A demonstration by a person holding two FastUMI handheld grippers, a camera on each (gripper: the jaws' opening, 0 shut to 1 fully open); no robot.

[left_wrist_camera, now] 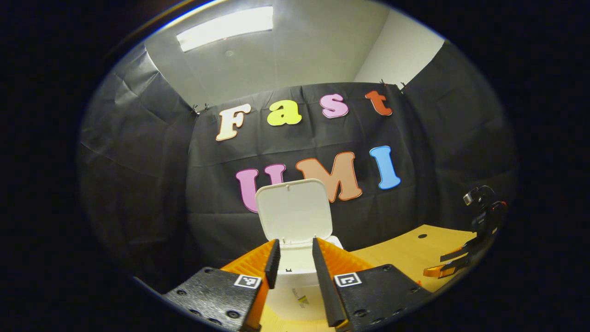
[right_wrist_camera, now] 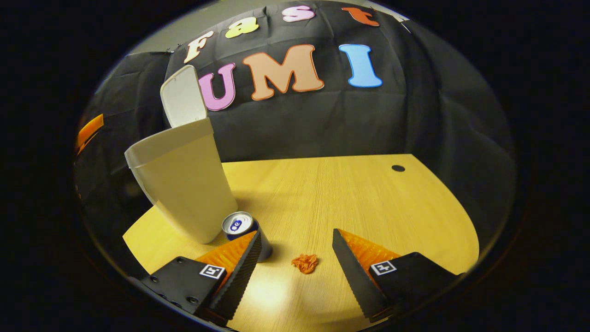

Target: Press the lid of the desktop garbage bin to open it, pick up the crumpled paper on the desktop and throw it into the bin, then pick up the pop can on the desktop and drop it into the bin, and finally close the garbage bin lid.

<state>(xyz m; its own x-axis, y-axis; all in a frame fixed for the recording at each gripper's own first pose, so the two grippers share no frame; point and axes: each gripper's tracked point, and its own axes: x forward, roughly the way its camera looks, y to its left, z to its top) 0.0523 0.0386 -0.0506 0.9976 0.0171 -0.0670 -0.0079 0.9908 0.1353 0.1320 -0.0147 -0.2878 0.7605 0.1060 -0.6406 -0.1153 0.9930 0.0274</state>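
right gripper view puts our right hand-held gripper point(right_wrist_camera: 295, 251) released, jaws wide, hovering above the crumpled paper point(right_wrist_camera: 305, 263) on the bench point(right_wrist_camera: 368, 198), low centre of frame. the pop can point(right_wrist_camera: 239, 227) stands just left, beside the garbage bin point(right_wrist_camera: 184, 184), whose lid point(right_wrist_camera: 183, 97) is up. we judge paper pickup is next: lower, straddle, close. our left hand-held gripper point(left_wrist_camera: 295, 258) is unclenched, holding nothing.

Matt plastic bin point(right_wrist_camera: 184, 184), wood-grain desktop point(right_wrist_camera: 350, 198)
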